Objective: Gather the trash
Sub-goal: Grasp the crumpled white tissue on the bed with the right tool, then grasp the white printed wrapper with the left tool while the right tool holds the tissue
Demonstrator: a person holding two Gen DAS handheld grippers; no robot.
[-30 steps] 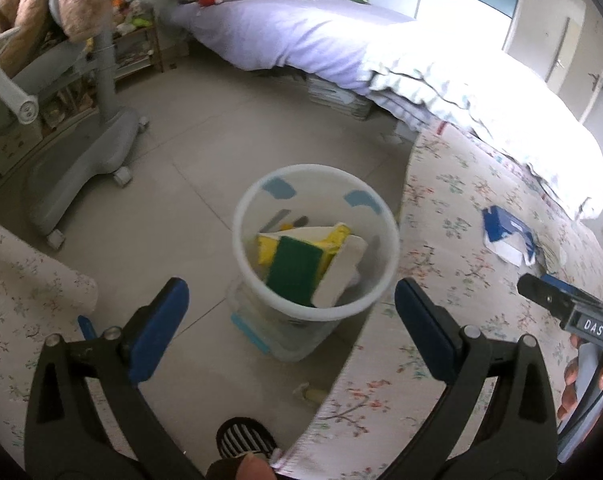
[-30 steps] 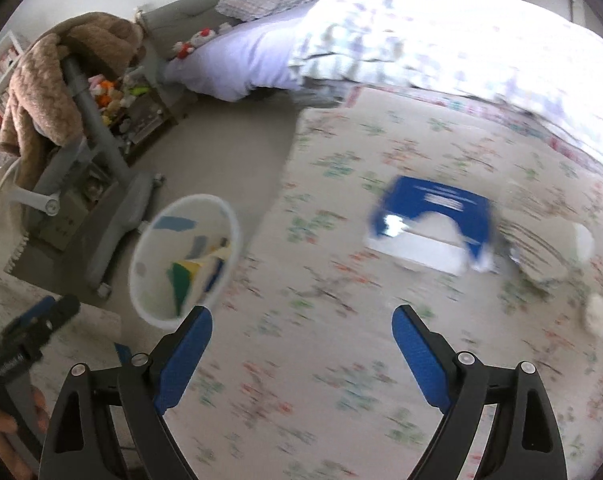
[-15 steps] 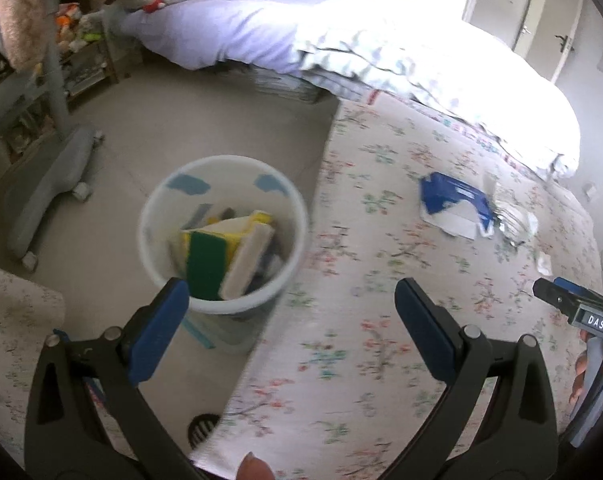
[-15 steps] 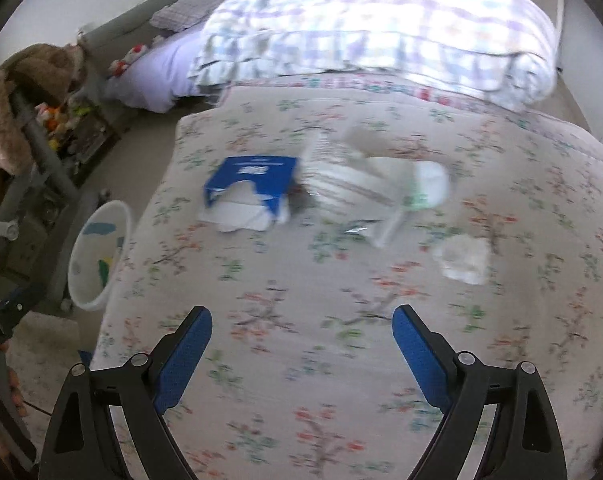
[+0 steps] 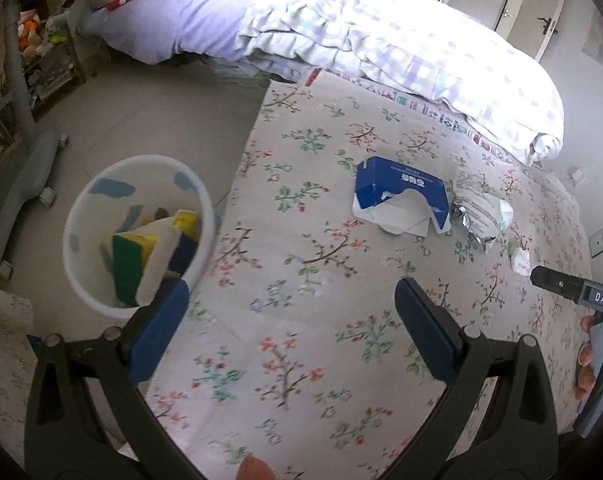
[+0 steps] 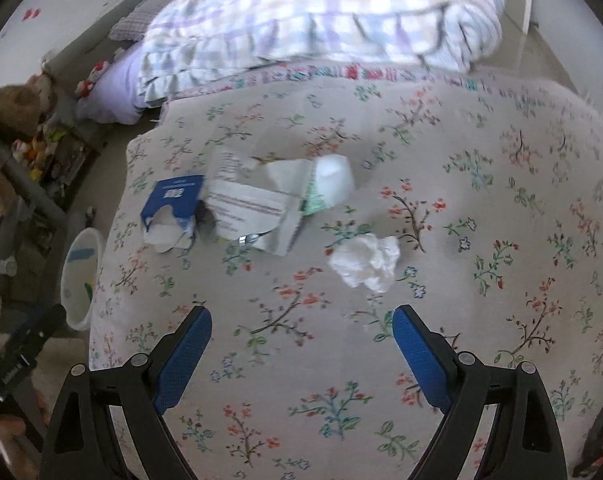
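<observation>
**mo:** Trash is all on the flowery bedspread (image 6: 501, 208), nothing picked up yet. Left to right in the right wrist view: white bin (image 6: 79, 276) down on the floor beside the bed, torn blue box (image 6: 173, 204), crinkly white wrapper (image 6: 257, 208), then the crumpled tissue (image 6: 365, 260) closest to the right gripper (image 6: 301, 344). Both tongs are spread wide with nothing in them, left gripper (image 5: 289, 320) included.

**jay:** What's gonna go wrong, you think?

**mo:** Tissue's soft and light, so a shallow pinch probably grabs bedspread along with it, or it slips out on the way over to the bin. The wrapper touches the box and overlaps it a bit, so lifting one could drag the other. And the bin (image 5: 137, 236) already has sponges (image 5: 141, 264) stacked high, so stuff might bounce off.

**jay:** Changed from a second ago?

**mo:** Yeah, both cameras swung off the bin toward the bed. The tissue only showed up half a second back and now sits just ahead of the right tongs.
</observation>
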